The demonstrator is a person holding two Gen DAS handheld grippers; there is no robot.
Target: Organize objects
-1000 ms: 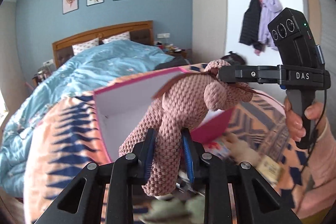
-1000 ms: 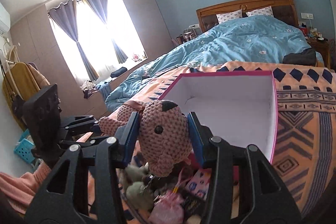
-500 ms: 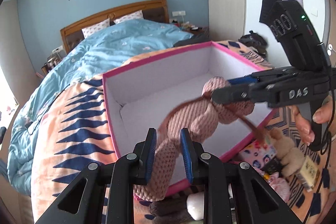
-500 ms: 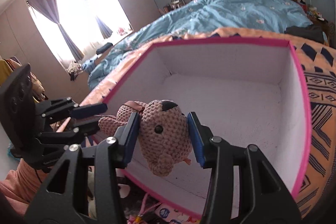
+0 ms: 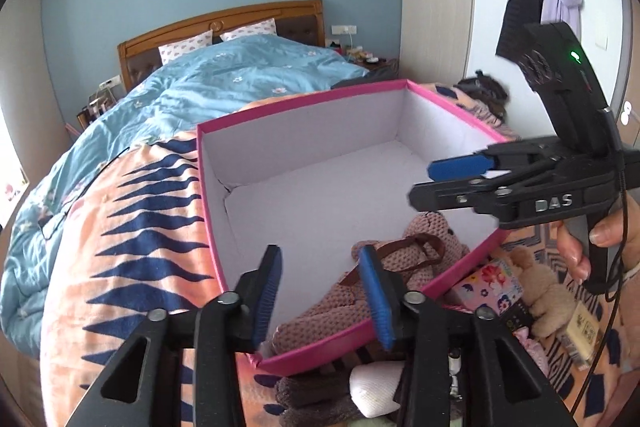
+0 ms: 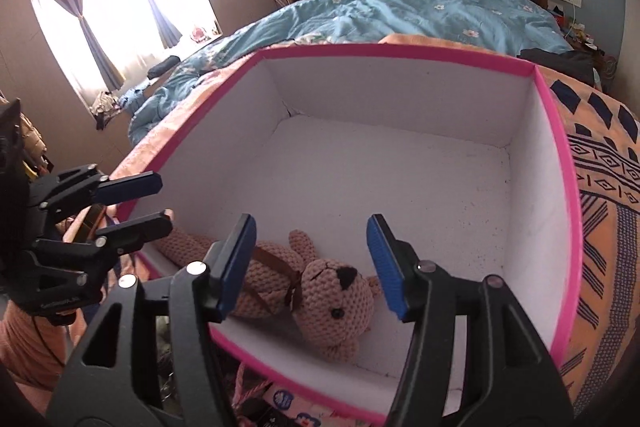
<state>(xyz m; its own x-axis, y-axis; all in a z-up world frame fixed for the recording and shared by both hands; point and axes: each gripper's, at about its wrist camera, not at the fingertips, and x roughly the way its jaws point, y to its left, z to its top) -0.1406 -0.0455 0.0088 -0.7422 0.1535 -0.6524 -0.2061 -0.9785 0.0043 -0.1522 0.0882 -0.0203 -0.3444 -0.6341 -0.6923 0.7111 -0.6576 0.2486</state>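
A pink knitted bear (image 6: 320, 291) with a brown strap lies on the white floor of the pink-rimmed box (image 6: 400, 49), near the front wall; it also shows in the left wrist view (image 5: 384, 267). The box (image 5: 304, 99) sits on a patterned orange blanket. My left gripper (image 5: 320, 295) is open and empty, over the box's front corner just above the bear's legs. My right gripper (image 6: 312, 263) is open and empty, just above the bear's head. Each gripper shows in the other's view, the right one (image 5: 444, 183) over the box's right rim and the left one (image 6: 156, 203) at its left wall.
Loose items lie on the blanket in front of the box: a beige plush toy (image 5: 540, 291), a colourful small box (image 5: 492, 283), a white object (image 5: 376, 383) and dark knitwear (image 5: 308, 395). A bed with a blue quilt (image 5: 224, 83) lies behind. Coats (image 5: 540, 7) hang on the right wall.
Both grippers carried the bear down into the box, then opened and let go. The bear now lies on the box floor.
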